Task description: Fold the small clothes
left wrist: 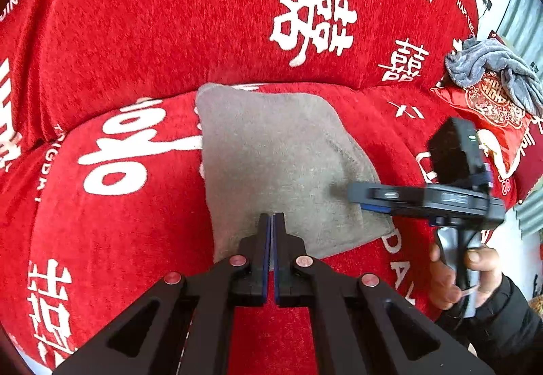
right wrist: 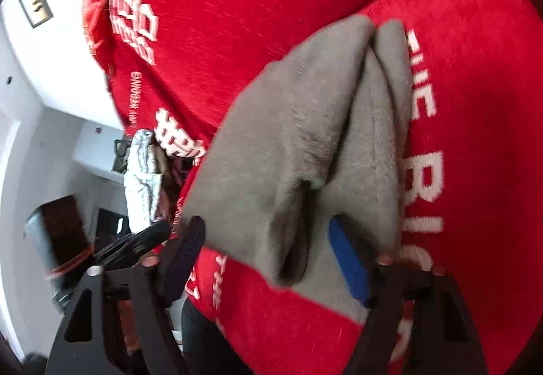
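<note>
A grey cloth (left wrist: 285, 167), folded into a rough rectangle, lies in the middle of the left wrist view on the seat of a sofa covered in a red cover (left wrist: 169, 42) with white characters and lettering. The left tool (left wrist: 272, 222) sits at lower centre of that view, clenched with its two fingers pressed together and nothing between them, its tips over the near edge of the cloth. At the right of the same view the right tool (left wrist: 364, 200) reaches in sideways to the cloth's right edge, carried by a hand (left wrist: 465, 276) in a dark sleeve at lower right. In the right wrist view the grey cloth (right wrist: 322, 144) fills the centre, bunched into soft folds, with the right tool (right wrist: 268, 252) released around its near end: the fingers stand apart. Another grey garment (left wrist: 495, 69) lies crumpled at the upper right on a red cushion (left wrist: 488, 110).
</note>
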Tool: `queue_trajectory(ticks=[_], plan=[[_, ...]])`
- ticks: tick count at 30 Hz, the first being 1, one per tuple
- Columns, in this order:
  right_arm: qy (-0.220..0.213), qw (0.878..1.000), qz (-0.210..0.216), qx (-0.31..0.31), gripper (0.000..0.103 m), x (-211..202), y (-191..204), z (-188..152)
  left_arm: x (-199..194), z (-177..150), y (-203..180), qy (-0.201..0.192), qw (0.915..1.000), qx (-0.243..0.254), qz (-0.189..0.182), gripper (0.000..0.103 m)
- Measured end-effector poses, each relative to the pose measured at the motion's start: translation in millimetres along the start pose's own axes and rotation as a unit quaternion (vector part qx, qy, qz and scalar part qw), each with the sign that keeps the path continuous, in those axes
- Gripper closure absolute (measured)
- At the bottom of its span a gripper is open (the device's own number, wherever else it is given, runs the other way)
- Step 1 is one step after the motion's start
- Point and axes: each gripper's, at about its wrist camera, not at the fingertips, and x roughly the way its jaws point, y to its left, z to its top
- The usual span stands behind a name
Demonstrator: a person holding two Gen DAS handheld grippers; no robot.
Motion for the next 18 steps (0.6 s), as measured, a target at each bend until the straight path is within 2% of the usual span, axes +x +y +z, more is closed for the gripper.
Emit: queue_trajectory(ticks=[1, 4, 8, 12, 15, 16, 18], plan=[[0.006, 1.000, 0.001, -0.003, 0.097, 6.3, 2.2, 1.5, -2.7, 1.8, 2.5, -0.004, 1.0000, -0.002, 0.006, 0.101], [-0.006, 0.998, -0.017, -0.052, 0.096, -1.5, 28.2, -0.1, -10.3, 13.8, 13.3, -0.018, 0.9996, -0.016, 0.018, 0.101], [-0.047, 0.992, -0.040, -0.108, 0.096, -49.6, 64.0, 0.9, -2.4, 32.4, 17.7, -0.019, 0.9992, -0.023, 0.025, 0.101], [-0.050, 0.989, -0.096, -0.102, 0.096, -65.3, 47.9, 2.7, 41.4, 42.5, 2.2, 0.017, 0.9998, -0.007, 0.010, 0.101], [-0.038, 0.987, -0.136, -0.082, 0.096, -59.9, 20.2, 1.9, 86.1, 34.8, -4.1, 0.067, 0.9976, -0.005, 0.016, 0.101], [-0.026, 0.986, -0.149, -0.076, 0.096, -52.4, 11.3, -0.3, 96.7, 29.4, -6.4, 0.071, 0.9970, 0.002, 0.029, 0.101], [-0.019, 0.986, -0.145, -0.082, 0.096, -50.3, 7.4, -3.3, 94.1, 24.9, -12.9, 0.053, 0.9973, 0.021, 0.045, 0.101]])
